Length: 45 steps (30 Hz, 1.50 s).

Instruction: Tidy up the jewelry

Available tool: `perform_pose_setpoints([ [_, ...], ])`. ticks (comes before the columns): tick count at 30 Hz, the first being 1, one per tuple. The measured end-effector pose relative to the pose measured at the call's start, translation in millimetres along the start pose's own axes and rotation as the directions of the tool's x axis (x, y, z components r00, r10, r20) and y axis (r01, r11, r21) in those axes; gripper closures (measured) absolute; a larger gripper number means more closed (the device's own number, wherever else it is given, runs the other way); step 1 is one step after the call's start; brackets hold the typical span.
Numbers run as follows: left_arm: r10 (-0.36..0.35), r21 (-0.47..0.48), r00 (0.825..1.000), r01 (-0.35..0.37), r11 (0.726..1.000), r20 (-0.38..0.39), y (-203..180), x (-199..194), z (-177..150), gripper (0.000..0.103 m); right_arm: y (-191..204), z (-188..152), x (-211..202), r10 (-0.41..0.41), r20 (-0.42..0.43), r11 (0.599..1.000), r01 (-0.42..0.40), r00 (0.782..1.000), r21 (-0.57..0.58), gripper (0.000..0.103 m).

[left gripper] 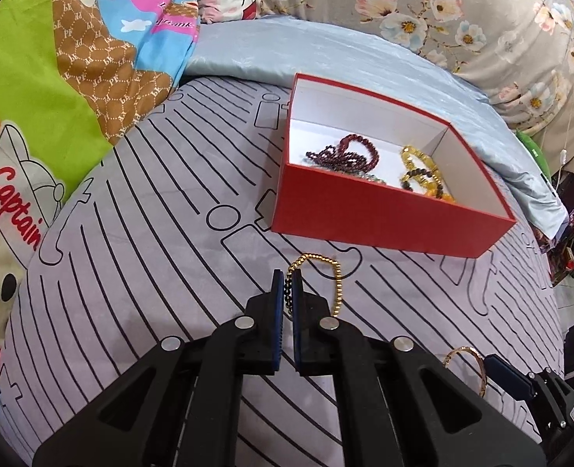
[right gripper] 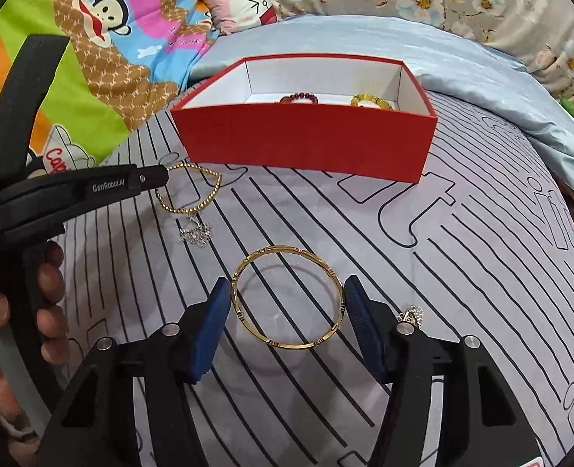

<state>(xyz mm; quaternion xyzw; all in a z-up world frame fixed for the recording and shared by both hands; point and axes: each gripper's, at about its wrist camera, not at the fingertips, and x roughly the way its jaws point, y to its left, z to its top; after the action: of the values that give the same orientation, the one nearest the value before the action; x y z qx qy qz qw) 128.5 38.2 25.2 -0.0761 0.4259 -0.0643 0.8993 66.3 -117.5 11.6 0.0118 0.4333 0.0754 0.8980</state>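
Observation:
A red box [left gripper: 384,218] [right gripper: 306,140] with a white inside lies open on the grey striped bedspread. It holds a dark red bead bracelet [left gripper: 345,151] and yellow bead bracelets [left gripper: 419,167]. My left gripper [left gripper: 287,276] is shut on a gold bead bracelet [left gripper: 335,284], which also shows in the right wrist view [right gripper: 209,190], in front of the box. My right gripper [right gripper: 287,295] is open, its pads on either side of a gold bangle [right gripper: 287,295] that lies flat on the spread. A silver chain [right gripper: 195,231] lies below the bead bracelet.
Another small silver piece [right gripper: 413,313] lies by my right gripper's right finger. A cartoon quilt [left gripper: 53,89] lies to the left, a light blue sheet [left gripper: 325,50] and floral bedding [left gripper: 481,19] behind the box. The bed's edge drops off at the right.

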Motion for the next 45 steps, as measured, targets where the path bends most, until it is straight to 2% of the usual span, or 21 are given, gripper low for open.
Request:
perform_pose_setpoints([
  [14, -0.079, 0.04, 0.996, 0.078, 0.996, 0.034, -20, -50, 3, 0.1, -12, 9, -43, 0.011, 0.091, 0.999, -0.015, 0.996, 0.038, 0.045],
  [21, -0.122, 0.09, 0.99, 0.115, 0.989, 0.077, -42, -70, 24, 0.1, -22, 23, -49, 0.011, 0.123, 0.998, -0.018, 0.992, 0.053, 0.045],
  [25, -0.148, 0.105, 0.983, 0.137, 0.985, 0.109, -53, -74, 45, 0.1, -32, 43, -51, 0.003, 0.158, 0.998, -0.013, 0.987, 0.061, 0.045],
  [34, -0.155, 0.12, 0.976, 0.138, 0.983, 0.152, -69, -52, 99, 0.1, -47, 108, -31, -0.007, 0.207, 0.998, -0.006, 0.978, 0.06, 0.045],
  [39, -0.133, 0.117, 0.982, 0.117, 0.986, 0.137, -66, -24, 120, 0.1, -49, 139, -5, -0.002, 0.198, 0.998, -0.011, 0.98, 0.066, 0.045],
  [45, -0.119, 0.095, 0.986, 0.108, 0.99, 0.118, -53, -2, 132, 0.1, -48, 157, 25, -0.006, 0.164, 0.998, -0.004, 0.986, 0.06, 0.045],
])
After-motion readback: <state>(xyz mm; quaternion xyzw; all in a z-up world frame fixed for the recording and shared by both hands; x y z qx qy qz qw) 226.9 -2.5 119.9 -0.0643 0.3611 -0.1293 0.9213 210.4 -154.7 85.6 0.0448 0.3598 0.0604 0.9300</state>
